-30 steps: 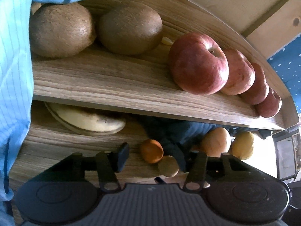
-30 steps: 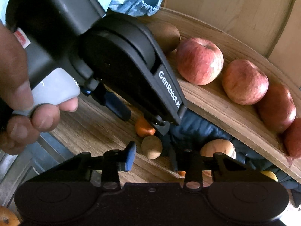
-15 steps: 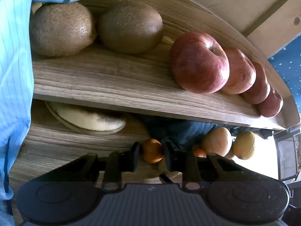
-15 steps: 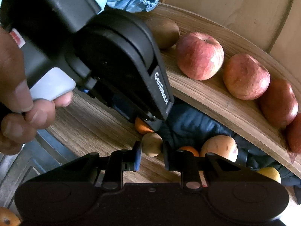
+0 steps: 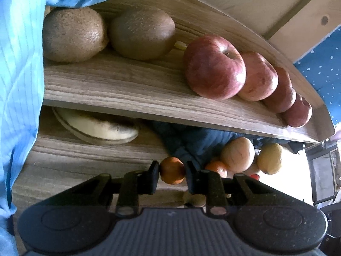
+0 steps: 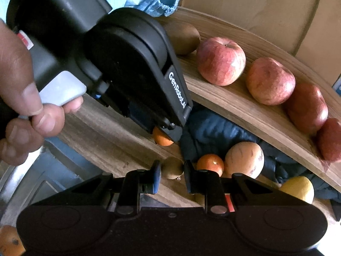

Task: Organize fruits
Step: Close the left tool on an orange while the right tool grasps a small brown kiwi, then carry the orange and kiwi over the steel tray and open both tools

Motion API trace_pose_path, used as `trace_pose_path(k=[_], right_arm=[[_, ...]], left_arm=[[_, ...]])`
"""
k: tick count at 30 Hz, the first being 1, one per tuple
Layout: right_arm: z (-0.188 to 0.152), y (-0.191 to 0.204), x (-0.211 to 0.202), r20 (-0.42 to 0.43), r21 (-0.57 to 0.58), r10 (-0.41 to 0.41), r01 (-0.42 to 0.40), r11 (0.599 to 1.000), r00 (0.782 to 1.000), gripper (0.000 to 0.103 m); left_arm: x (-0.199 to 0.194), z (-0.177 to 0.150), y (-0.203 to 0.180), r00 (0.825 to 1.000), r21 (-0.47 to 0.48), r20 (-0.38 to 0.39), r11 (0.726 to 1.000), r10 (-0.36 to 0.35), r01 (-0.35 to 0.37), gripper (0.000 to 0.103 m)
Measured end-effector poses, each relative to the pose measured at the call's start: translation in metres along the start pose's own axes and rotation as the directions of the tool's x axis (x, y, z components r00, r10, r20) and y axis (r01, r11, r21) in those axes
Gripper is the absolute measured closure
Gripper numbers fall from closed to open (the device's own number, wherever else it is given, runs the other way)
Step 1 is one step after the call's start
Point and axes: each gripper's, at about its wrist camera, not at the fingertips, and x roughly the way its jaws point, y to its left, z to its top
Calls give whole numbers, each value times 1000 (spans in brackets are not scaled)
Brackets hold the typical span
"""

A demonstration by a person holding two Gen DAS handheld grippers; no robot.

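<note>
Small orange: round, smooth-skinned; we log it on the lower wood-grain board, below the curved shelf, clamped between the left gripper pads. Small kiwi: fuzzy, brown, oval, also below the shelf, pinched in the narrow right gripper. On the shelf we count two large kiwis and four glossy red apples in a row. Beneath it: a banana, a pale apple, a lemon.
</note>
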Motion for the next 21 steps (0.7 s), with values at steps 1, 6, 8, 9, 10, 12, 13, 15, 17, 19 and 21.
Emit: trace_pose_path(k=[1,6,8,9,10,12,13,15,17,19,21], right_arm=[[-1,0,-1,2,2,-1,1,1000,1000,79],[-8,5,-12,16,15,-8,8,1000,1000,79],[-12,5,-18,22,21,-10,10,1000,1000,79],[-13,5,-21,24,22,-12,11,1000,1000,79],[-15,6,-24,27,23,-13,13,1000,1000,79],[-19,7,-30,31,26,-17,16,1000,999,79],[-21,8,-34,33,28,-20,19,999,999,79],[-26,10,-39,35,31,-25,24,999,999,79],[-31,11,-45,36,37,-30,29,999,999,80],[-37,13,-54,35,43,-34,32,999,999,80],[-42,14,-61,34,47,-38,36,998,999,80]], left_arm=[[-2,-1,-1,1000,3,2,1000,-1,1,74],[-9,-8,-8,1000,19,9,1000,-4,3,74],[-12,-12,-11,1000,24,12,1000,-5,5,74],[-13,-14,-13,1000,26,14,1000,-6,6,74],[-15,-16,-14,1000,28,14,1000,-8,7,74],[-18,-21,-17,1000,32,16,999,-10,9,74],[-19,-24,-19,1000,33,17,999,-11,10,74],[-20,-30,-22,1000,34,16,999,-13,12,74],[-23,-36,-25,1000,38,15,999,-15,14,74],[-25,-42,-27,1000,42,13,999,-16,15,74],[-26,-48,-30,1000,46,8,999,-17,16,74]])
